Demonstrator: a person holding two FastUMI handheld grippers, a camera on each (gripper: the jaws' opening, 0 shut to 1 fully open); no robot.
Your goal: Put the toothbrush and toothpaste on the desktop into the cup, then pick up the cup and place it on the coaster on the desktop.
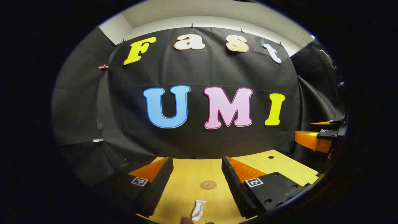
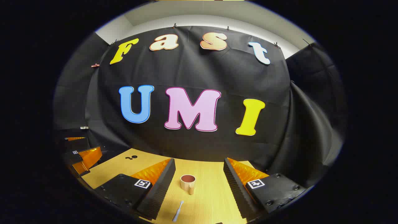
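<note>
Nothing of the task appears to have been done yet. In the left gripper view, the toothpaste [image 1: 198,210] is seen lying flat on the tabletop [image 1: 186,174], near the bottom edge, between the fingers of the left tongs [image 1: 196,183], which are held wide apart and grip nothing. The round coaster [image 1: 208,185] lies bare just beyond the toothpaste, with no cup on it. In the right gripper view, the cup [image 2: 187,182] stands upright on the tabletop, apparently empty, and the toothbrush [image 2: 178,211] lies flat a little nearer the camera, apart from the cup. The right tongs [image 2: 199,185] are likewise spread apart and empty, above the tabletop. All steps are judged to remain: toothbrush and toothpaste into the cup, then the cup onto the coaster.
</note>
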